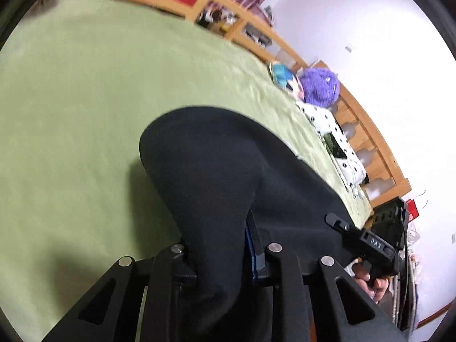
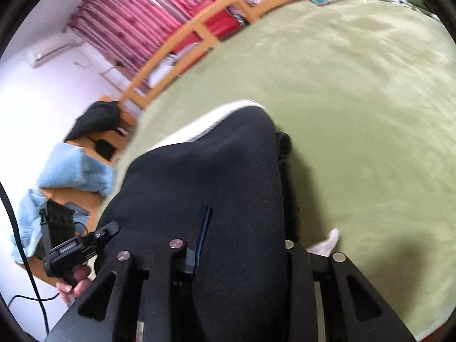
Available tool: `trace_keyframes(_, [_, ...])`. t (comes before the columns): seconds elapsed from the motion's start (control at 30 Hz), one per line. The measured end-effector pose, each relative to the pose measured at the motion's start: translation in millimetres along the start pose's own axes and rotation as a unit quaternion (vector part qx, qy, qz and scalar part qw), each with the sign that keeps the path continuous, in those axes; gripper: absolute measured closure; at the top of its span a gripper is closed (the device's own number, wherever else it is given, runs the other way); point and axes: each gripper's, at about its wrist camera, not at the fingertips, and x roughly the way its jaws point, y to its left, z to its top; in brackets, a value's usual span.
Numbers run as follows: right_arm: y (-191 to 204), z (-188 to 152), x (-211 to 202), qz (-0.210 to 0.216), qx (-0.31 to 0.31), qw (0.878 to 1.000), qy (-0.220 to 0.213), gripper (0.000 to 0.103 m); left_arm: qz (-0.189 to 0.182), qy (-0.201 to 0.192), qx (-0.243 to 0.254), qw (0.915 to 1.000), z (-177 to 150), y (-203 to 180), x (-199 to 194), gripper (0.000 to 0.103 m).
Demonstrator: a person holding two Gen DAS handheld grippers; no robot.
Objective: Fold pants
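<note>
Both tongs clenched on black pants [image 1: 228,171]: left tongs [image 1: 225,256] grip a fabric bunch at frame bottom ctr, right tongs [image 2: 242,245] likewise w/ cloth draped over them, pants lifted off the green bed [image 1: 85,99], filling lower-mid of both views.

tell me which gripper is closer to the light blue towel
Left. The left gripper is close by the towel; the right gripper grips the black pants farther away.
</note>
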Motion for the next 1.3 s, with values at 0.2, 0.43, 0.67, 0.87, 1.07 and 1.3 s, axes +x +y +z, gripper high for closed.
trace_keyframes(0.2, [75.1,-31.9,64.8,0.047,-0.024,0.998,0.039,0.074,0.079,-0.008,0.02,0.9966,34.5,52.1,-64.7,0.078])
trace_keyframes(0.43, [114.2,-71.9,81.4,-0.041,-0.134,0.988,0.068,0.047,0.165,0.046,-0.016,0.9851,-10.9,114.8,-72.4,0.053])
trace_keyframes(0.67, [149.6,-87.0,26.5,-0.067,-0.227,0.971,-0.01,0.063,0.176,-0.019,0.051,0.9829,-52.6,59.1,-107.7,0.049])
trace_keyframes(0.87, [145.1,-116.9,52.7,-0.101,-0.257,0.961,0.013,0.062,0.227,0.014,0.051,0.9724,-92.3,74.0,-76.5,0.045])
trace_keyframes(1.07, [155.7,-76.0,22.8,-0.056,-0.271,0.961,0.003,0.062,0.162,-0.033,0.03,0.9858,-40.4,74.8,-114.8,0.044])
trace_keyframes(1.3, [176.1,3.8,84.4,-0.017,-0.249,0.968,-0.042,0.067,0.104,-0.077,0.033,0.991,52.4,64.8,-61.8,0.044])
